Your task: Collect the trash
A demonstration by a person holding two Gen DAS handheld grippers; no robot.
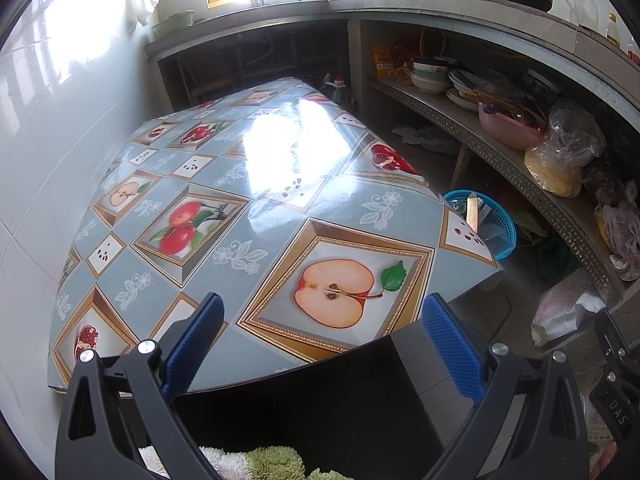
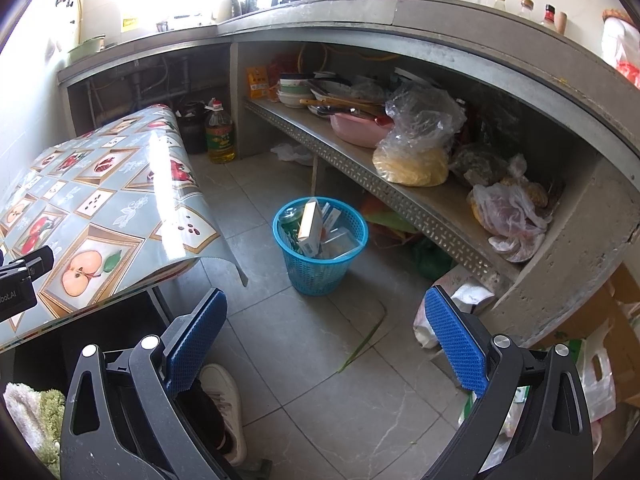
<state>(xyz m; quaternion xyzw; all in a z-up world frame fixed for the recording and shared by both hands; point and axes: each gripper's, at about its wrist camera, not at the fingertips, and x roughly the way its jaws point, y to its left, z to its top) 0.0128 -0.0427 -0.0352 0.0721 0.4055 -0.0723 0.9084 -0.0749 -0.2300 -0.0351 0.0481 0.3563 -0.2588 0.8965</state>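
Two claws, both wide open w/ nothing in them. Left claw (image 1: 320,344) hangs over the near edge of the surface (image 1: 224,208), which has a shiny fruit-picture cloth. Right claw (image 2: 326,344) hangs over the tile floor (image 2: 320,380). Blue trash basket (image 2: 320,268) stands on the floor ahead of the right claw, well apart from it, btwn the surface and the low shelf (image 2: 384,184). Boxes & wrappers stick up inside the basket.

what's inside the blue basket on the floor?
The blue basket holds several small cardboard boxes, upright or tilted, a clear plastic container and something green near the far rim. Whatever lies beneath them is hidden.
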